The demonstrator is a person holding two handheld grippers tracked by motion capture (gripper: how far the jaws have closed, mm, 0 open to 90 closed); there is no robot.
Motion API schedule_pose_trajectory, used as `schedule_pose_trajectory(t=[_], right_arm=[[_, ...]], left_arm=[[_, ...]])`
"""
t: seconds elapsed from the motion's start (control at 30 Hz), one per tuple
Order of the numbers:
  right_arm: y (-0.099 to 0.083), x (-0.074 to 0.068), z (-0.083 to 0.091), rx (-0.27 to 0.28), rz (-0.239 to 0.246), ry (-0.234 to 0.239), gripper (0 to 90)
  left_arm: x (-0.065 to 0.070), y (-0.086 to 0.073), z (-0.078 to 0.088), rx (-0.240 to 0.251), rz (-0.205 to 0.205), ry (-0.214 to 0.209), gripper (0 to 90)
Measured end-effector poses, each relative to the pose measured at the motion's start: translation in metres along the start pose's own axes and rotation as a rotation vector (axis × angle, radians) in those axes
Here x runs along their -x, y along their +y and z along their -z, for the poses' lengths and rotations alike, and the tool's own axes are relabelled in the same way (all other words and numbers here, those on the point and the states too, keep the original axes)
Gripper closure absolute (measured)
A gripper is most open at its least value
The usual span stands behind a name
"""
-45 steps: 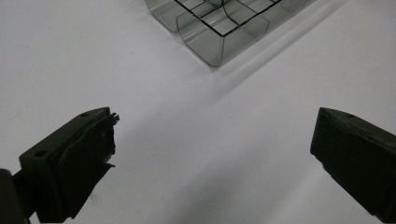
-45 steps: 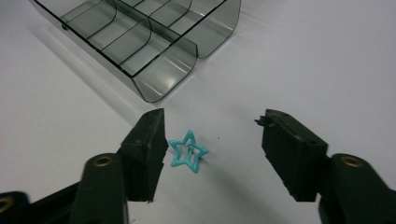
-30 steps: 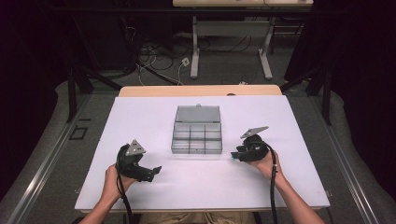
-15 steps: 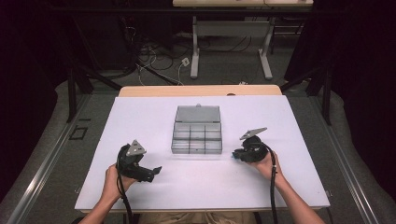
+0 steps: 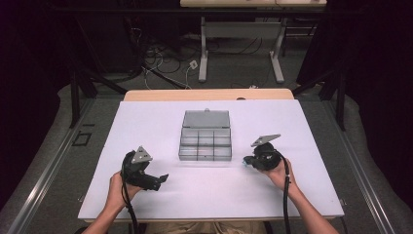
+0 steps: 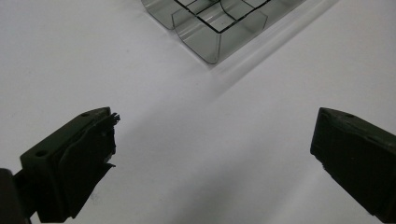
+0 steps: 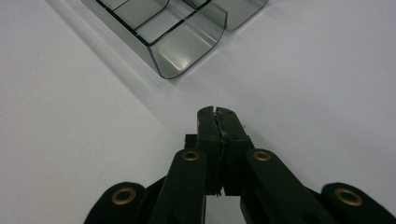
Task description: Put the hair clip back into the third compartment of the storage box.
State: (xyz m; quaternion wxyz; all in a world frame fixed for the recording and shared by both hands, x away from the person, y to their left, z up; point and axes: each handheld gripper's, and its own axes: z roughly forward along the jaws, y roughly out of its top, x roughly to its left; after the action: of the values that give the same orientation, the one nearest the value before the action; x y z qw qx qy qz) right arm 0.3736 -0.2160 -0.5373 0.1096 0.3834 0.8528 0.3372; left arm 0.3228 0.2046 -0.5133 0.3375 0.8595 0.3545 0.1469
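The box (image 5: 205, 135) looks light, stiff, slippery plastic; grip a wall. Your left tool (image 6: 212, 154) gapes wide, right tool (image 7: 217, 114) has just pinched closed, empty.

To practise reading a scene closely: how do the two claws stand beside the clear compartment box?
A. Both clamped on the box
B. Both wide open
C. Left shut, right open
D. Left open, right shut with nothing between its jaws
D: the left claw has its jaws far apart over the bare white table, while the right claw has just closed jaw to jaw on nothing, short of the compartment box.
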Motion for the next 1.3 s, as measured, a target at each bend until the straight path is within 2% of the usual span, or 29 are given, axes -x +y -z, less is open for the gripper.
schedule_pose_trajectory(t=[0.07, 0.1, 0.13, 0.17, 0.27, 0.47, 0.73, 0.8, 1.3], right_arm=[[0.000, -0.001, 0.001, 0.008, 0.002, -0.006, 90.0], [0.000, -0.001, 0.002, 0.017, 0.008, -0.012, 90.0], [0.000, -0.002, 0.004, 0.003, 0.015, -0.016, 90.0], [0.000, -0.003, 0.004, 0.026, 0.012, -0.022, 90.0], [0.000, -0.004, 0.008, 0.029, 0.017, -0.030, 89.9], [0.001, -0.010, 0.016, 0.076, 0.024, -0.055, 90.0], [0.002, -0.014, 0.025, 0.112, 0.021, -0.086, 89.9], [0.003, -0.014, 0.026, 0.123, 0.021, -0.091, 89.9], [0.009, -0.017, 0.036, 0.185, 0.029, -0.110, 89.9]], left_arm=[[0.000, -0.001, -0.001, 0.021, 0.006, 0.007, 0.0], [0.000, -0.001, -0.001, 0.018, 0.009, 0.005, 0.0], [0.000, -0.001, -0.001, 0.020, 0.006, 0.006, 0.0], [0.000, -0.001, -0.001, 0.021, 0.007, 0.005, 0.0], [0.001, -0.001, -0.001, 0.017, 0.005, 0.006, 0.0], [0.001, -0.001, -0.001, 0.019, -0.004, 0.006, 0.0], [0.002, 0.000, -0.001, 0.018, -0.007, 0.013, 0.0], [0.002, 0.001, -0.001, 0.010, -0.004, 0.001, 0.0], [0.002, 0.000, -0.001, 0.009, 0.000, -0.005, 0.0]])
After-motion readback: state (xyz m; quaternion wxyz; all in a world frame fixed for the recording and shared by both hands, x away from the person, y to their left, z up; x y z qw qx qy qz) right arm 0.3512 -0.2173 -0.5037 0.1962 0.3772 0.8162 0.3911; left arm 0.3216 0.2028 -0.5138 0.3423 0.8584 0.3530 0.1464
